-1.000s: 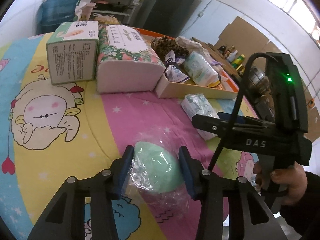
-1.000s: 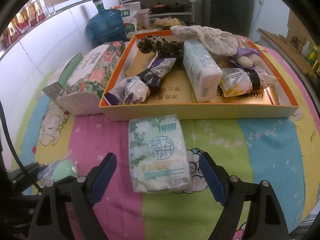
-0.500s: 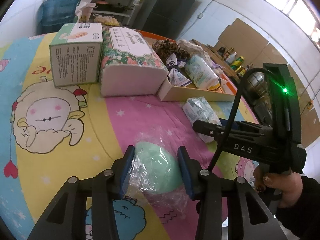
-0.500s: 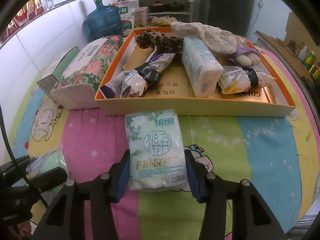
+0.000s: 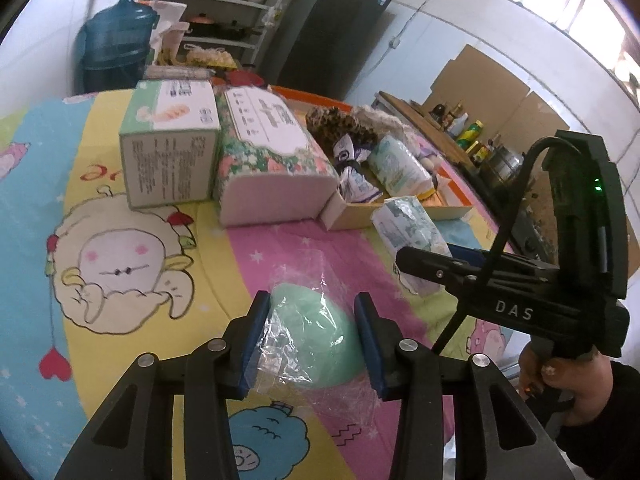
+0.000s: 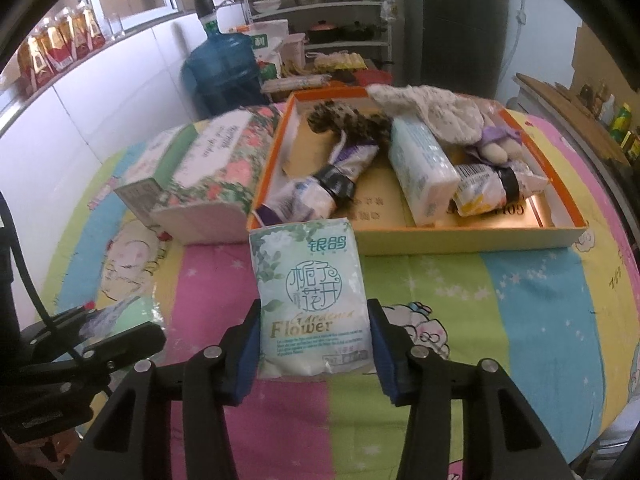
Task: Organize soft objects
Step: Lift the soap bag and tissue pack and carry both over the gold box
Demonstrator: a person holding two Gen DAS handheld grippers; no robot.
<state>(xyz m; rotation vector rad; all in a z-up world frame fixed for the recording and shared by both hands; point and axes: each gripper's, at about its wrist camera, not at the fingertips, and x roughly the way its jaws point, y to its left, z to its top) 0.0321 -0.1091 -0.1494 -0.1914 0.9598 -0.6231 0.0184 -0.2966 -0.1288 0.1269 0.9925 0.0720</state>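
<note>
The right gripper point(image 6: 314, 346) pinches a white tissue pack point(image 6: 311, 296) printed "Flower" by its two long sides, blue pads flat on the wrapper; its jaws have just been closing onto it. The pack is soft, so the squeeze should probably stay light and the far end be carried clear over the tray's near wall. To the left, the left gripper point(image 5: 308, 340) is pressed against a pale green soft item in crinkled clear wrap point(image 5: 312, 336) lying on the cartoon-print cloth point(image 5: 104, 272). Beyond, the orange-rimmed cardboard tray point(image 6: 460, 238) holds two rolled packets, a long tissue pack, a leopard-print cloth, a cream fabric piece and a small plush. Left of the tray, outside it, stand a floral tissue pack point(image 6: 208, 172) and a green box point(image 5: 170, 148).
</note>
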